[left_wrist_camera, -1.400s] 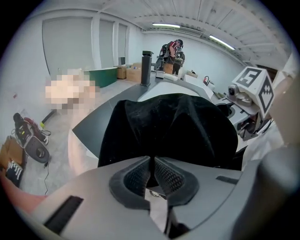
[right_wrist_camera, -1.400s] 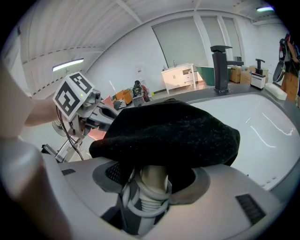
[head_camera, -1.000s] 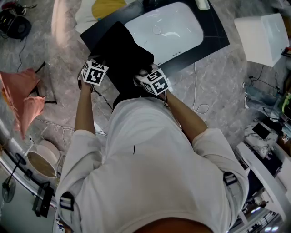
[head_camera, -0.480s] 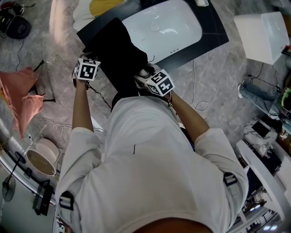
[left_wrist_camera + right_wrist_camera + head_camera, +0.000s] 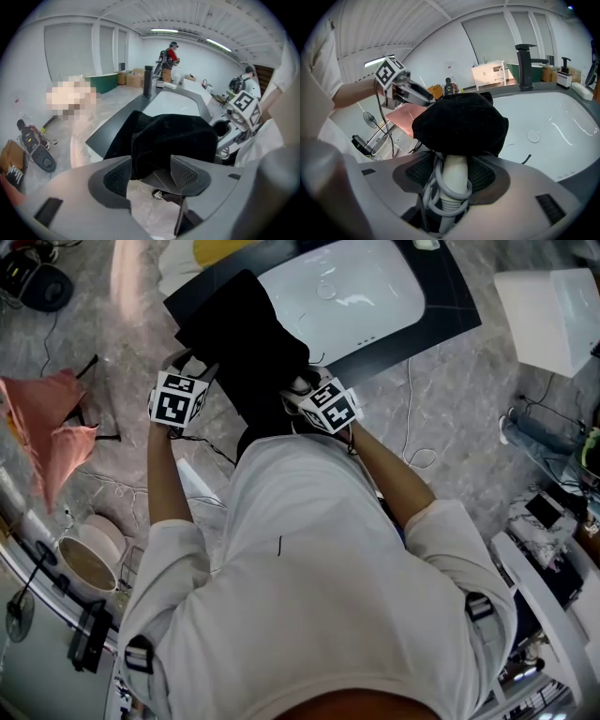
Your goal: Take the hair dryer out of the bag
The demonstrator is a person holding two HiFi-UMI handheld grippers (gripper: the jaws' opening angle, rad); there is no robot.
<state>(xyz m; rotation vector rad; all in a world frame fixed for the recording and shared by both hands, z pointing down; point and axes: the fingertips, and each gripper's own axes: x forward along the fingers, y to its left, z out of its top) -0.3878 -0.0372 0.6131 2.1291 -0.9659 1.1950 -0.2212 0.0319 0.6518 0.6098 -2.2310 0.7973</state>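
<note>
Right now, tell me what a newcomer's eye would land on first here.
The black bag stands out at centre, lying on the dark counter beside the white basin. From its mouth pokes the hair dryer, pale handle first with its cord coiled round, clamped in the right tongs. The left tongs are opening, with the bag's black cloth showing between them, unpinched.

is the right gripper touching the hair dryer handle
Touching. The right gripper view shows the right gripper clamping the white hair dryer handle between its jaws, below the black bag.
</note>
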